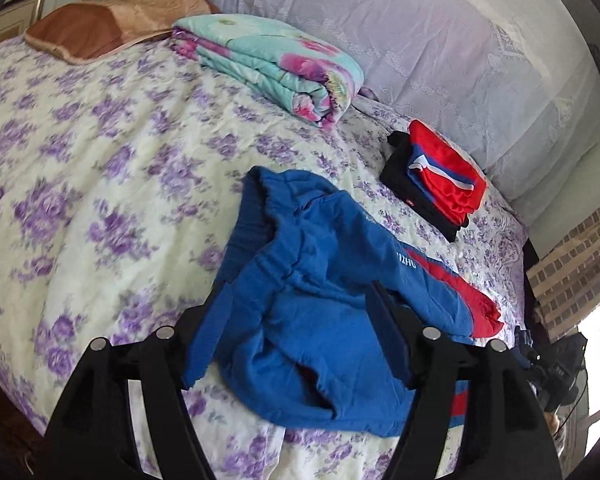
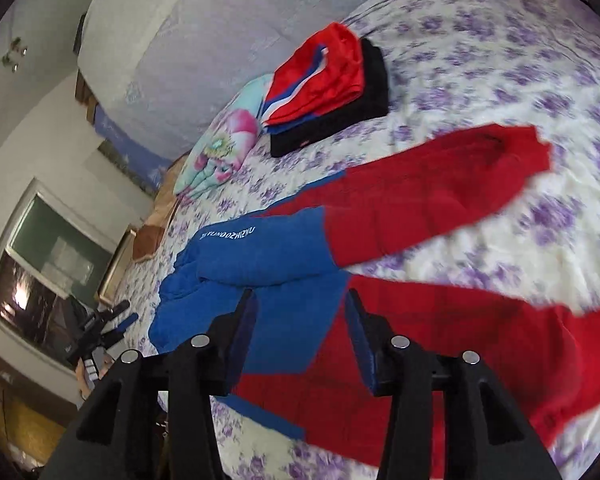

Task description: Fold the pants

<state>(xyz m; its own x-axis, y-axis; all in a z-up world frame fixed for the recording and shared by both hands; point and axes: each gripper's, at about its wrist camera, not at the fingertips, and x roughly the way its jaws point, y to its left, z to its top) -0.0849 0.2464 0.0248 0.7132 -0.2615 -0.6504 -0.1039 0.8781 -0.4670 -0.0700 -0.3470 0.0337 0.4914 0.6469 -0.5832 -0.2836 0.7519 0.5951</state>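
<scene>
Both grippers, left (image 1: pixel 300 300) and right (image 2: pixel 300 308), hover with jaws apart and empty above the blue-and-red pants (image 2: pixel 380 240), which sprawl unfolded near the bed's (image 1: pixel 80 140) near edge. White thigh lettering reads roughly "YUNDOZHIZHU". Folded clothes (image 1: pixel 436 176) sit toward the far edge.

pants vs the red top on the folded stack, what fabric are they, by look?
Pants: likely a matte cotton-type knit or fleece; the surface looks dull and soft, with rounded, thick folds. Red top on the stack: likely a smooth synthetic, satin-like; it shows a sheen and fine, sharp creases. Neither can be confirmed by look alone.
</scene>
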